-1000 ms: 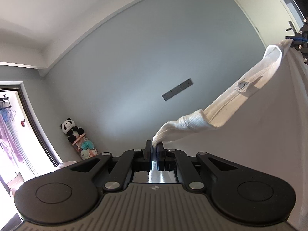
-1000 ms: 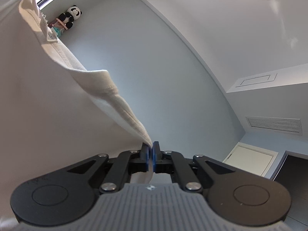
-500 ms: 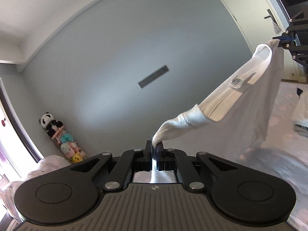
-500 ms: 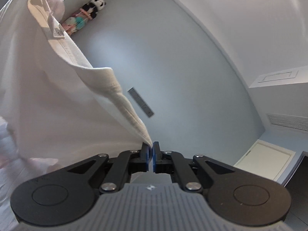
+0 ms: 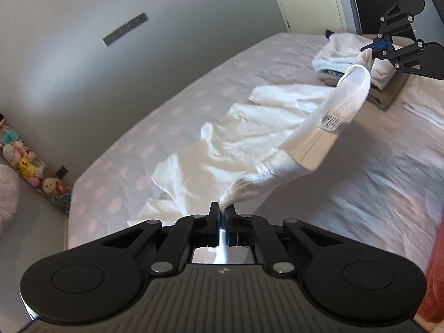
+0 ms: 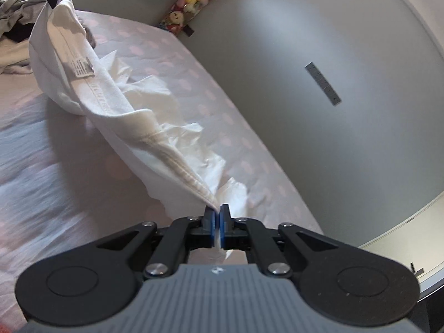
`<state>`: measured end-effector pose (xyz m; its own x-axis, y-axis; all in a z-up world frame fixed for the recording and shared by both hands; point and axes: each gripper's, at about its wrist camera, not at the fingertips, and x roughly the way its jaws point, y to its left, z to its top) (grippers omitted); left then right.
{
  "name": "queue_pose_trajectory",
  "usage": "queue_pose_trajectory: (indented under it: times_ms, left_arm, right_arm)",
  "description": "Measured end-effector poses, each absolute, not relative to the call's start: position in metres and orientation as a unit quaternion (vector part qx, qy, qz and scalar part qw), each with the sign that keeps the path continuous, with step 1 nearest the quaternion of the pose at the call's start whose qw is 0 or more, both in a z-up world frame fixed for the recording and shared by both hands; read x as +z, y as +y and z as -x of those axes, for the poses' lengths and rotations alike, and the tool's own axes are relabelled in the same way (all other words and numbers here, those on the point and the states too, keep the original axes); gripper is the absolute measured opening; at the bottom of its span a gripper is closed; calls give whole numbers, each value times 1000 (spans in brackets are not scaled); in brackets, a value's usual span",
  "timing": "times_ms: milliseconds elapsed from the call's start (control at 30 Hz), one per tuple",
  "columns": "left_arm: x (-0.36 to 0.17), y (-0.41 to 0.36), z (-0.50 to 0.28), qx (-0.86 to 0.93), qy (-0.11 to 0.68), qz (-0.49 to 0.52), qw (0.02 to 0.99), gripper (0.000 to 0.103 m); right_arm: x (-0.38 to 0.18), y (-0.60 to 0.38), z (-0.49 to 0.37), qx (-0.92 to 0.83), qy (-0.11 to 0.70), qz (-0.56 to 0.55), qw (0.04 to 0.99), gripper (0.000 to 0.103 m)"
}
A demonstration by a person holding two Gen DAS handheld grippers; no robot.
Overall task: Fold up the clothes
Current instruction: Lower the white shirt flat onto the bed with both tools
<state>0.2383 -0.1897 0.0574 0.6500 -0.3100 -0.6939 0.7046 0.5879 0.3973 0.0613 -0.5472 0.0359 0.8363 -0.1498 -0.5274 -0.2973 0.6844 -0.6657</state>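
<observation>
A white T-shirt [image 5: 249, 127] hangs between both grippers by its neckline, its body crumpled on the bed beyond. My left gripper [image 5: 222, 211] is shut on one shoulder of the T-shirt. My right gripper [image 6: 217, 212] is shut on the other shoulder of the T-shirt [image 6: 111, 105]. The collar with its label [image 5: 330, 120] stretches between them above the sheet. The right gripper shows in the left wrist view [image 5: 373, 48], and the left gripper in the right wrist view [image 6: 51, 0].
The bed [image 5: 374, 180] has a pale sheet with pink dots. A stack of folded clothes [image 5: 349, 63] lies at its far right. Unfolded clothes [image 6: 14, 25] lie at the left. Plush toys [image 5: 30, 166] stand by the grey wall.
Both grippers have tipped down and lowered from facing wall and ceiling to facing the bed. The shirt's body, hanging in the air before, now lies crumpled on the sheet.
</observation>
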Motion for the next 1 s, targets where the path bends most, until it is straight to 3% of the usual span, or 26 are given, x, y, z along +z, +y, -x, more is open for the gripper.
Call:
queue_pose_trajectory:
  times_ms: [233, 567, 1000]
  left_arm:
    - [24, -189, -191, -326, 306, -362, 818, 1]
    - [13, -188, -133, -367, 291, -419, 778, 1]
    - [-92, -190, -105, -426, 415, -434, 677, 1]
  right_arm:
    - [-12, -521, -75, 77, 313, 394, 861, 3]
    - [-6, -507, -46, 121, 329, 423, 835, 3]
    - [-96, -495, -52, 236, 492, 412, 730, 3]
